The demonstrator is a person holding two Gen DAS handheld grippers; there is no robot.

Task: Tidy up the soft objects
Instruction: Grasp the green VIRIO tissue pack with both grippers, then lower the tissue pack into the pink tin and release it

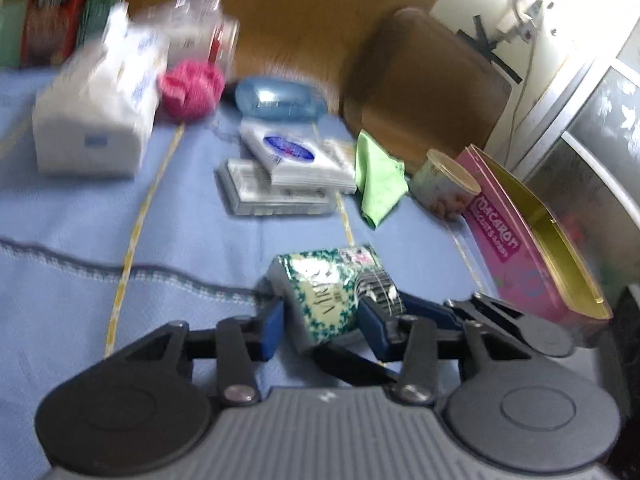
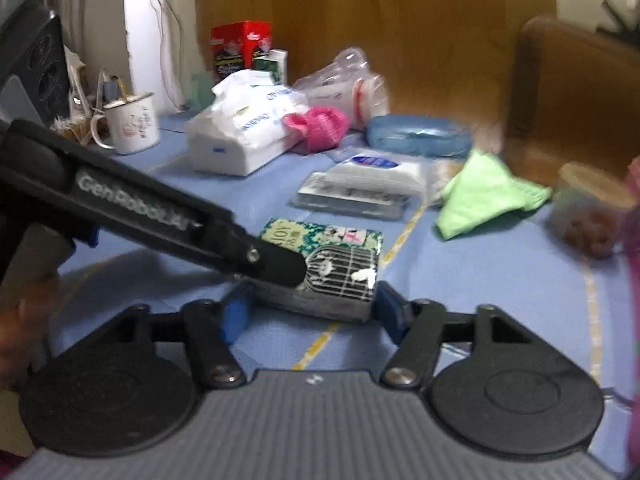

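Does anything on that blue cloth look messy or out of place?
Yes. The pink box at the right edge lies tilted with its lid open. A green cloth sits crumpled beside a tipped paper cup. Both grippers clamp the same green tissue pack.

"MACARON" on pink box (image 1: 516, 248); "GenRobot.AI" on left tool (image 2: 136, 204).

Being counted on the tabletop (image 2: 500, 280): two claws (image 1: 320, 320) (image 2: 308, 312), one green tissue pack (image 1: 324, 292), one large white tissue pack (image 2: 240, 144), one pink knit item (image 2: 320, 126), one green cloth (image 2: 488, 196), one blue case (image 2: 420, 136), one mug (image 2: 132, 124), one pink box (image 1: 516, 248), one paper cup (image 1: 444, 184).
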